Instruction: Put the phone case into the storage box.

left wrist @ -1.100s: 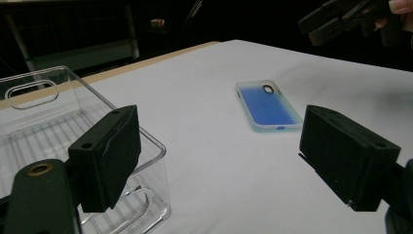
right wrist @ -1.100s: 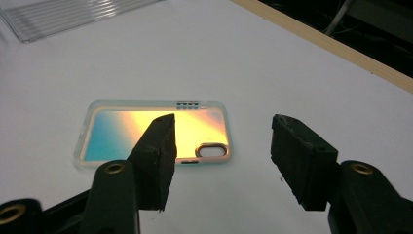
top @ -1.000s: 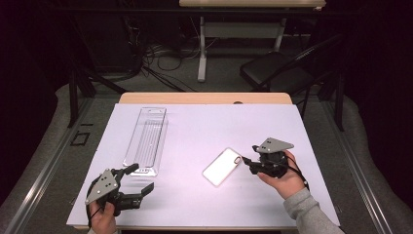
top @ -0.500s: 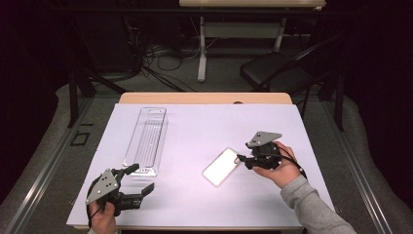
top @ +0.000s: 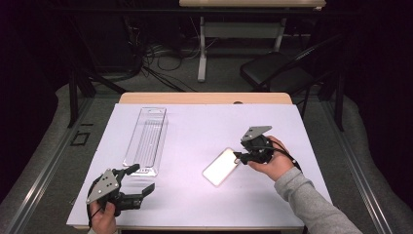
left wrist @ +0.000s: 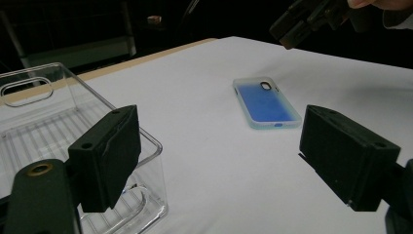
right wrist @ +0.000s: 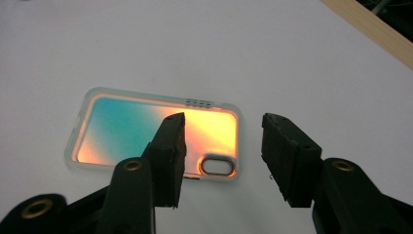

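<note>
Right tongs (top: 237, 157) have advanced, gaping over the iridescent phone case (right wrist: 156, 134); left tongs (left wrist: 219, 161) gape wide beside the clear ribbed tray (top: 146, 139).

The left gripper (top: 139, 181) is held low, its jaws spread wide. The right gripper (top: 237, 157) is held forward, jaws parted, apparently just above the surface.

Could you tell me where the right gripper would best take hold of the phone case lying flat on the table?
Probably the short end by the camera cutout: the phone case lies flat, that end nearest the open right gripper, so come in low from there, pinching its raised rim.
</note>
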The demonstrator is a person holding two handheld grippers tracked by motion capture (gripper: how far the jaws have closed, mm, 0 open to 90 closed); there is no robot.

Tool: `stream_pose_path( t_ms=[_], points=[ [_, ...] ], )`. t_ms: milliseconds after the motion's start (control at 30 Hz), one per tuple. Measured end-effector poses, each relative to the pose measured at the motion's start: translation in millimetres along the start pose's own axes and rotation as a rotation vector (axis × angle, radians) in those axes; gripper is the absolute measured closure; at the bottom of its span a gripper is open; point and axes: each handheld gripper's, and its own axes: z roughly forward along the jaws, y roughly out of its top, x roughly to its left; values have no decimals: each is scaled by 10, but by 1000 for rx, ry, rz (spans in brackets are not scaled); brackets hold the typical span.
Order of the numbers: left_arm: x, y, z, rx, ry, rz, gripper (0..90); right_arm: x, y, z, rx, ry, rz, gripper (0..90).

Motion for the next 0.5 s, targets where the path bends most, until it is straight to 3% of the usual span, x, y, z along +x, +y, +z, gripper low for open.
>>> stream_pose_path(
  t_ms=[33, 400, 500],
  points=[
    [-1, 0, 1, 1, 3, 0, 154, -21, 18, 27, 24, 2, -2, 549],
    [7, -7, 5, 8, -1, 1, 154, -122, 195, 143, 91, 12, 1, 538],
    [9, -10, 6, 9, -4, 0, 154, -149, 266, 213, 157, 12, 8, 542]
  ],
)
